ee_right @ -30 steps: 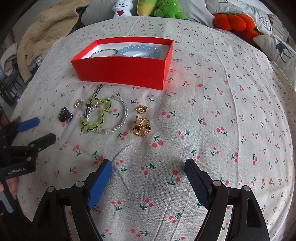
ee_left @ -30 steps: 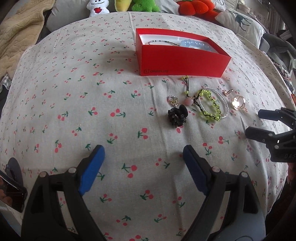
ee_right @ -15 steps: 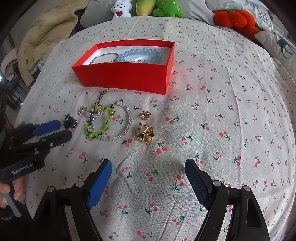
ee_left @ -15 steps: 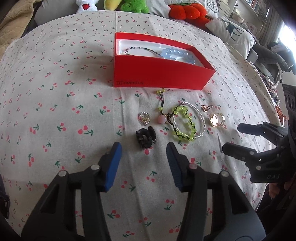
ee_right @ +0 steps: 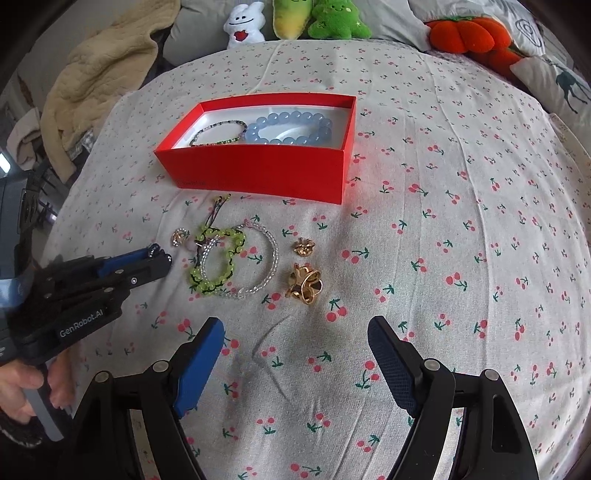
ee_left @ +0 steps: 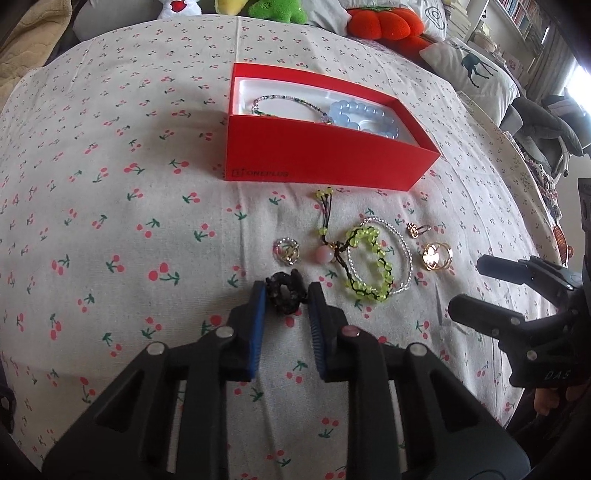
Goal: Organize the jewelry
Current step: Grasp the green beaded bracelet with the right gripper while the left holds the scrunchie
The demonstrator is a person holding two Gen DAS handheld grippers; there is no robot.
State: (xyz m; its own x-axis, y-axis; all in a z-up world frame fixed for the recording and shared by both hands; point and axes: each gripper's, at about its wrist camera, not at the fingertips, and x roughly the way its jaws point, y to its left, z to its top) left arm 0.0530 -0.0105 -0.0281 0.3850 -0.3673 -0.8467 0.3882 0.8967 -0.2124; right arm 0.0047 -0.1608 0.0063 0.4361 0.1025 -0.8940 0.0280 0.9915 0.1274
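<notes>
Your left gripper [ee_left: 285, 299] has its blue pads on either side of the black clip [ee_left: 286, 295], touching or nearly so; call it pinched, though whether the hold is firm you cannot tell. The clip lies on the cloth [ee_left: 110, 221] in front of the red box [ee_left: 325, 162], leftmost of the loose pieces, so it is the natural first pick for that hand.

Your right gripper [ee_right: 295, 354] hangs spread and empty, near the gold ring [ee_right: 304, 283], probably waiting its turn.

Between clip and ring lie the green bracelet [ee_left: 364, 264] and the clear one [ee_left: 400, 254]. The box holds a blue bracelet [ee_right: 291, 127] and a thin one [ee_right: 219, 133].

The cherry-print cloth is soft and slightly creased; plush toys [ee_right: 295, 18] sit behind the box.
</notes>
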